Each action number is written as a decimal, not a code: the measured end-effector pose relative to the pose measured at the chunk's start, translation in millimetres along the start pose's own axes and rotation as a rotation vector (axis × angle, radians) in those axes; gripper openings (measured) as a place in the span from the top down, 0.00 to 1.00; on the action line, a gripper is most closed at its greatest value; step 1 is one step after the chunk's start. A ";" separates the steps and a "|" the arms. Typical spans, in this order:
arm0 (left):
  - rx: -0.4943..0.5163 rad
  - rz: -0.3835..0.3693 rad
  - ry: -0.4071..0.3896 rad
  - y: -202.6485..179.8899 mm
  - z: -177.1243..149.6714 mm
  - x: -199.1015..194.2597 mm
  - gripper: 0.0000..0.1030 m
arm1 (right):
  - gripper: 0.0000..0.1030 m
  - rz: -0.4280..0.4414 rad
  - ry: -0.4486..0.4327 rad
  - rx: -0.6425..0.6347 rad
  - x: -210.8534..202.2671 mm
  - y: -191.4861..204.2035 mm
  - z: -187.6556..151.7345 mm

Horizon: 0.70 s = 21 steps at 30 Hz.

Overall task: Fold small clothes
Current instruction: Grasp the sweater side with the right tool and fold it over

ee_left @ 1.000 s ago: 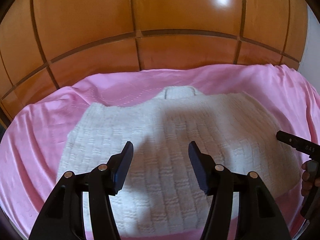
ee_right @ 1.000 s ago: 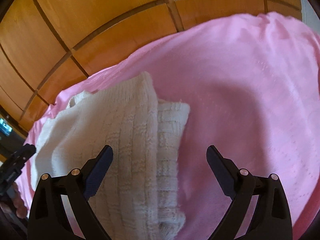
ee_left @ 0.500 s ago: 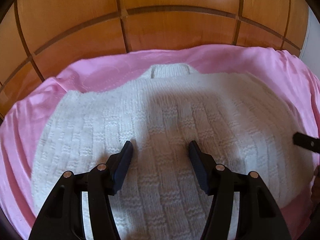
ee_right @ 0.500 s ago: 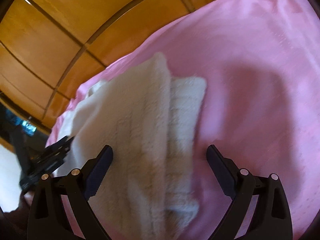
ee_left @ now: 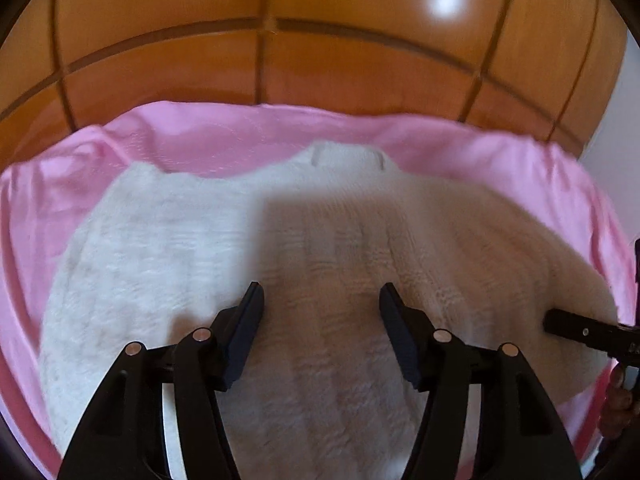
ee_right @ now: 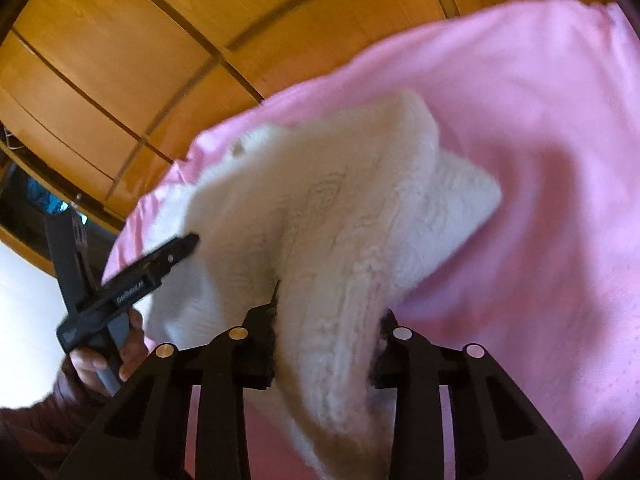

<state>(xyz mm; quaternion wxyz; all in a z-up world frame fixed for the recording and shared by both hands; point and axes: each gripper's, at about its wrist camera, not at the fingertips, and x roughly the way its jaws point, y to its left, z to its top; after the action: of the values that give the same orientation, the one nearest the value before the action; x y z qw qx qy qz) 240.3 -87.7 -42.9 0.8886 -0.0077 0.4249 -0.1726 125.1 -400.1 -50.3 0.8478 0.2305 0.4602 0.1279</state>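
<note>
White knit sweater (ee_left: 304, 280), lying flat on a pink cloth (ee_left: 224, 140) that covers the table; its collar tab points toward the far wooden panelling (ee_left: 320, 60). In the left wrist view the left gripper (ee_left: 320, 300) hangs above the middle of the sweater, its jaws parted and empty, with no pad touching the knit. In the right wrist view the sweater (ee_right: 340, 220) has its right edge gathered into a thick fold that rises from the cloth (ee_right: 540, 160) and runs down between the jaws of the right gripper (ee_right: 328, 320); these jaws are closing, and both pads press into the fold. The rest of the sweater slopes away to the left, where the left gripper (ee_right: 188, 242) and the hand (ee_right: 100, 360) holding it appear beside the sweater's far edge.
</note>
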 end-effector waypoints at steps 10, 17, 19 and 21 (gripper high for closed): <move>-0.321 -0.085 0.001 130.1 -49.4 -57.4 0.56 | 0.73 0.074 -0.052 -0.194 -8.4 130.9 36.0; -0.419 -0.108 -0.014 181.1 -68.4 -68.5 0.57 | 0.74 0.076 0.043 -0.369 59.2 249.3 40.0; -0.457 -0.123 -0.028 191.7 -70.6 -73.5 0.57 | 0.74 0.060 0.104 -0.418 93.8 279.6 29.2; -0.476 -0.111 -0.050 196.9 -73.1 -81.5 0.57 | 0.74 0.038 0.156 -0.453 123.5 296.0 16.5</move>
<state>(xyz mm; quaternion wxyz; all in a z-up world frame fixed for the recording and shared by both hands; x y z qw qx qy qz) 196.7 132.7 -59.8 0.8611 -0.2446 0.4303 -0.1159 204.8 -96.8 18.9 0.8371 0.0324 0.4795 0.2612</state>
